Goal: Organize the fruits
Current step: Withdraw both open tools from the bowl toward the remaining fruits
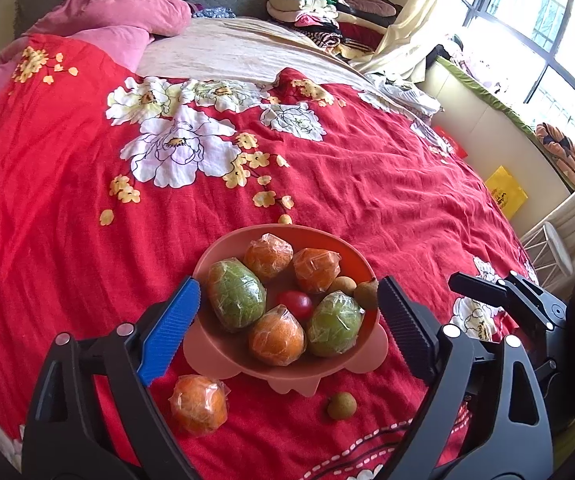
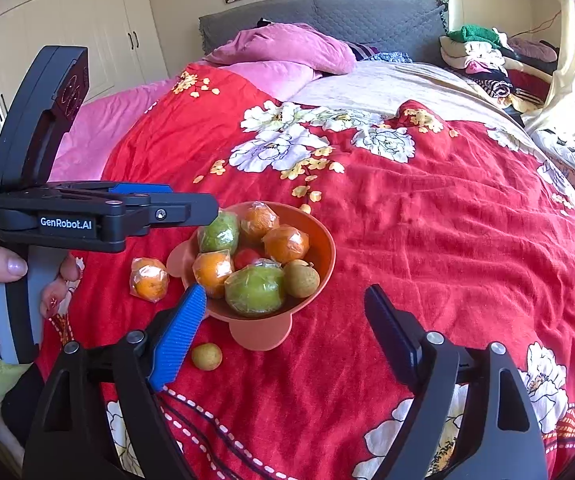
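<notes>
Red bedspread (image 1: pixel 367 184); only the right wrist view shows wardrobe doors (image 2: pixel 67 20).

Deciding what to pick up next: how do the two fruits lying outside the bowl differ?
The wrapped orange is larger and sealed in clear film; the small longan is bare, tan-green and round. The orange lies by the bowl's left foot, the longan nearer its front. Both rest on the red bedspread.

Fruit-filled bowl (image 2: pixel 323 256) on red bedspread (image 2: pixel 427 240), beside wide-spread right claw (image 2: pixel 287 312).
</notes>
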The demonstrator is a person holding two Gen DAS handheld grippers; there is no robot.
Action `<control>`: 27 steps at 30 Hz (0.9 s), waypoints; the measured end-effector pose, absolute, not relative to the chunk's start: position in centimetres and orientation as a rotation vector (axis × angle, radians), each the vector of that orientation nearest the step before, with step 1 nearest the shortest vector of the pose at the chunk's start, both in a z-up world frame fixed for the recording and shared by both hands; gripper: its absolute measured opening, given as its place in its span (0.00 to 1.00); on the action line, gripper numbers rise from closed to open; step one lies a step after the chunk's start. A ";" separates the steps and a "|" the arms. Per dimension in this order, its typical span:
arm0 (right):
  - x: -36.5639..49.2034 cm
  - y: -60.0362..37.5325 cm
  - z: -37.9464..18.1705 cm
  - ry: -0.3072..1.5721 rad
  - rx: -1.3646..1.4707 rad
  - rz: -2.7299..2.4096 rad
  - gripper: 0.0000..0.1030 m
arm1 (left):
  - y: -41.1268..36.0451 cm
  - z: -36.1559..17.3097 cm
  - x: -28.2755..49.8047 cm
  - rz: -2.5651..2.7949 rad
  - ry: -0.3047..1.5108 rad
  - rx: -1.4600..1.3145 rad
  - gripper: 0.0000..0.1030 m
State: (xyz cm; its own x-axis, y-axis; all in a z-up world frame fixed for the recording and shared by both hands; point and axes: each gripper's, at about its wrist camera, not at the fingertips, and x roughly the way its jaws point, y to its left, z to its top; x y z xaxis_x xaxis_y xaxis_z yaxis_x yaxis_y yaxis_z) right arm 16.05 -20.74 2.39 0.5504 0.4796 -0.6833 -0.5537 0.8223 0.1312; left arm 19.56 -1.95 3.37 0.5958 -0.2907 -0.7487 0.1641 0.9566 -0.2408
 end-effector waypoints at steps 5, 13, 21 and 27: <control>15.7 -20.4 2.7 0.766 -0.111 0.613 0.82 | -1.5 3.6 19.1 -0.259 0.895 -0.171 0.90; 15.1 -20.1 3.2 0.749 -0.124 0.609 0.87 | -0.7 4.3 18.1 -0.229 0.880 -0.158 0.90; 14.5 -19.8 3.4 0.751 -0.131 0.611 0.89 | 0.9 4.5 16.8 -0.200 0.877 -0.165 0.90; 14.0 -19.8 3.3 0.756 -0.131 0.616 0.89 | 2.7 3.6 15.6 -0.164 0.897 -0.162 0.90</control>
